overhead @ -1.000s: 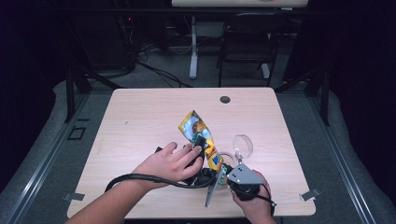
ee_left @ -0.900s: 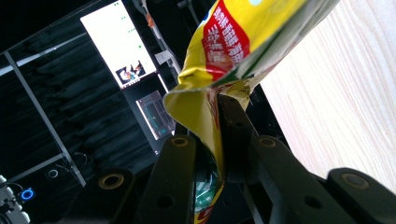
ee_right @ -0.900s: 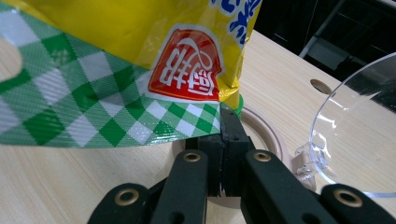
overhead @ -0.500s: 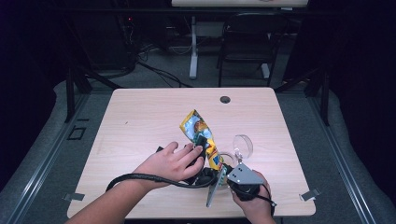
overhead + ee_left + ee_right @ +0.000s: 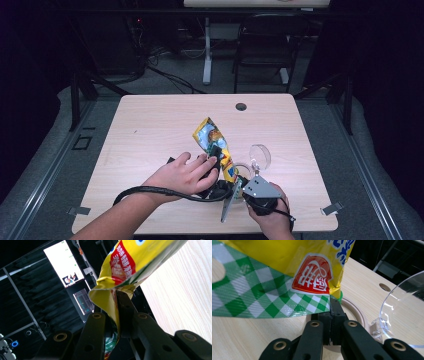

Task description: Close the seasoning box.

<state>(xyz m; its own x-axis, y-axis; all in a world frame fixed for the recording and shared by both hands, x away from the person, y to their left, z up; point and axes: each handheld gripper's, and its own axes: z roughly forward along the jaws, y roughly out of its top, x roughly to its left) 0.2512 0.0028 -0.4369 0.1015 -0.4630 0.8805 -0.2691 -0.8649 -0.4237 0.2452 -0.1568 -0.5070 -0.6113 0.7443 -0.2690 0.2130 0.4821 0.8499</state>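
Snack bag [image 5: 214, 141]: yellow foil pouch with a green-and-white checked band and a red seal, held slanting above the bench [image 5: 150, 125], its upper end toward the far side and its lower end down between the person's two hands near the front edge. Set against the earlier high views, the bag, both hands and both tools lie where they were; nothing has shifted, so the two-point hold reads as settled rather than being adjusted. Left tongs [image 5: 113, 312]: closed on a folded yellow edge of the bag, the foil pinched between the two black jaws; the left hand [image 5: 182, 175] lies over this tool. Right tongs [image 5: 334, 310]: closed on the bag's lower corner, just under the checked band, jaws pressed together with the film between them; the right hand [image 5: 270, 212] carries them under the grey plate. Judgement: with both ends gripped and still, the bag looks ready to be pulled apart or tipped. Clear plastic dish [image 5: 259, 155]: on the bench just beside the bag's lower end, to its right. Round ring-shaped stand [image 5: 354, 311]: under the gripped corner, touching the dish's side. Grommet hole [image 5: 241, 106]: far edge of the bench, well apart.
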